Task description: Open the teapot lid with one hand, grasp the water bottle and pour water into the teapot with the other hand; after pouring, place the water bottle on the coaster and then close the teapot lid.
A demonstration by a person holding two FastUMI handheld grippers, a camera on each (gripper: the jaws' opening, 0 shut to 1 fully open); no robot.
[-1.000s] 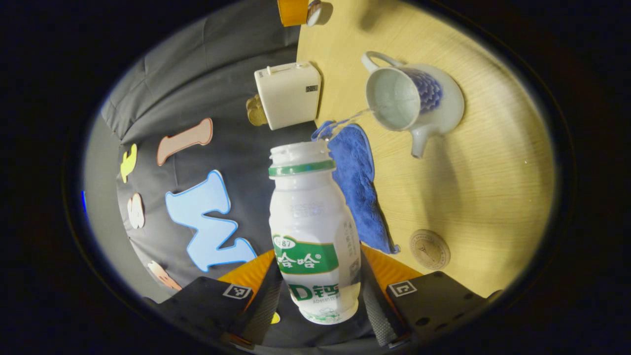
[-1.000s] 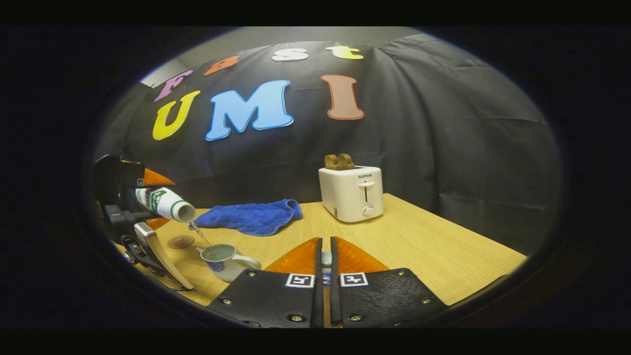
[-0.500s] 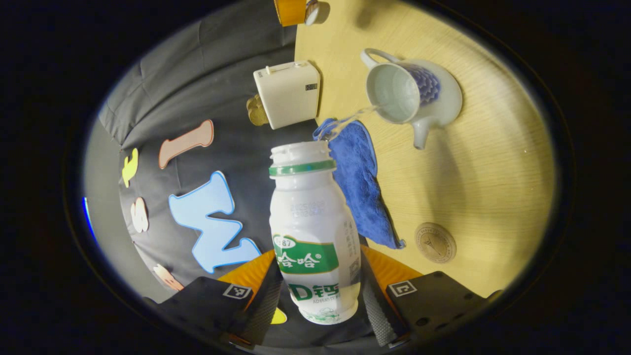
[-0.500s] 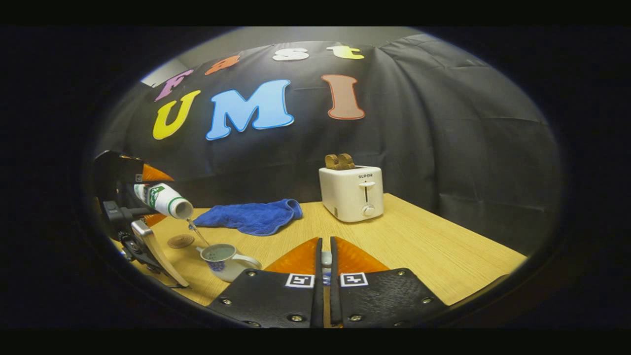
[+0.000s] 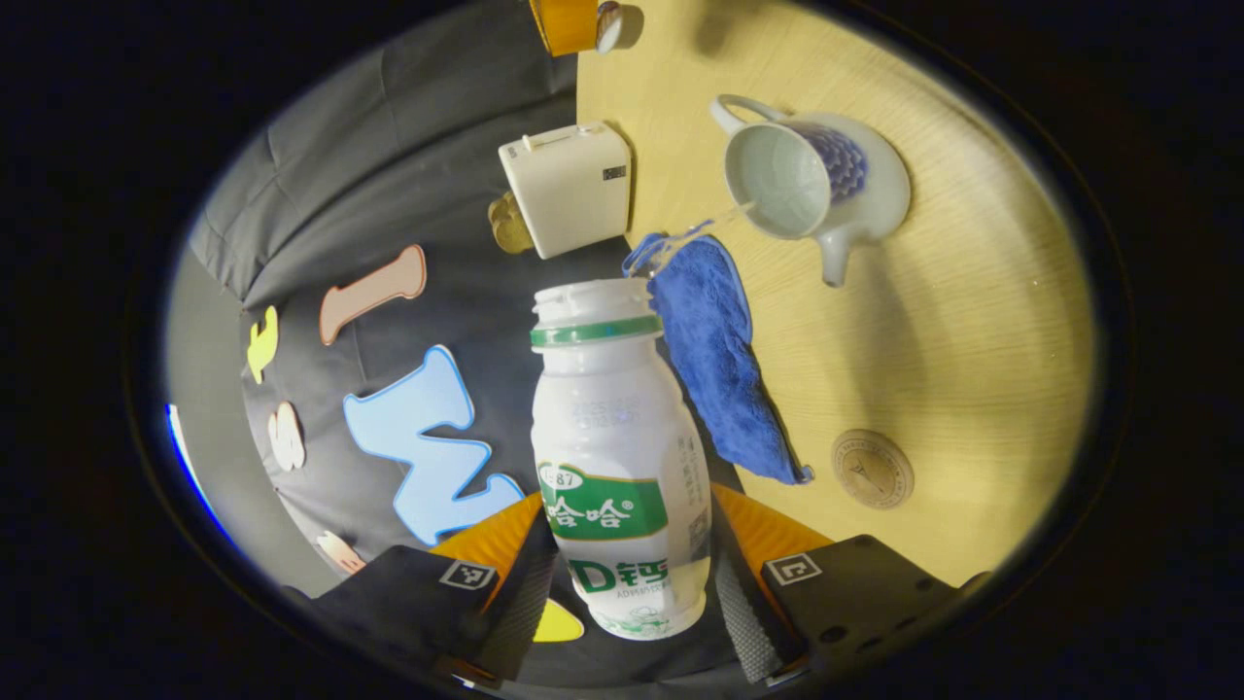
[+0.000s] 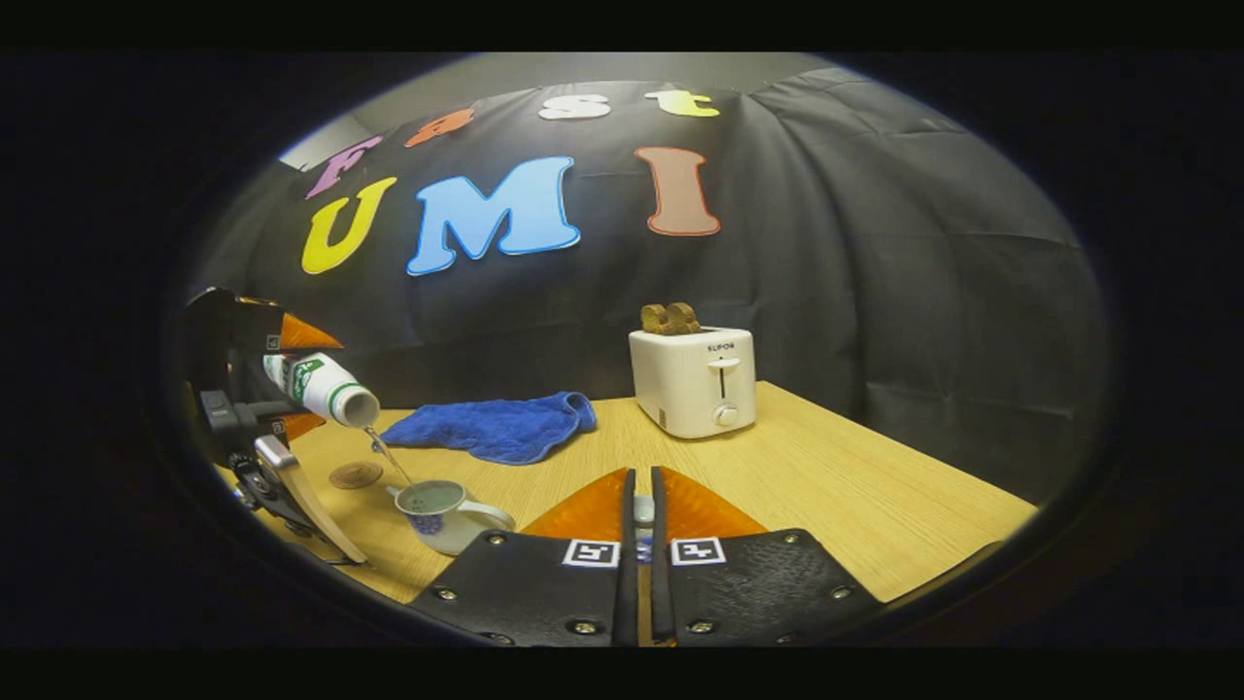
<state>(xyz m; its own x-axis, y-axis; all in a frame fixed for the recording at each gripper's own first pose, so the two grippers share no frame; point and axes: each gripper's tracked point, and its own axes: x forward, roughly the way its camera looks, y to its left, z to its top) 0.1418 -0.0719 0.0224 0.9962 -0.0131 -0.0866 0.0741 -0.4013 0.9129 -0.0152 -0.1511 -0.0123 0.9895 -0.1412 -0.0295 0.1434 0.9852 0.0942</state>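
My left gripper [image 5: 627, 544] is shut on a white water bottle [image 5: 617, 457] with a green label, tilted mouth-down. A thin stream of water [image 5: 695, 233] runs from its mouth into the open white and blue teapot [image 5: 860, 194] on the wooden table. In the right gripper view the same bottle [image 6: 321, 387] hangs above the teapot [image 6: 442, 510] at the left. My right gripper [image 6: 641, 501] is held off to the side, shut on the small teapot lid [image 6: 642, 509]. A round brown coaster [image 5: 872, 469] lies bare on the table, also visible as the coaster [image 6: 356, 475] beside the teapot.
A blue towel [image 6: 496, 423] lies crumpled behind the teapot near the wall. A white toaster [image 6: 695, 379] with bread in it stands at the back of the table [image 6: 855, 486]. The table's right edge is close to my right gripper.
The bottle has risen a little and tipped slightly more while the water keeps running into the teapot. My right gripper with the lid has stayed still.
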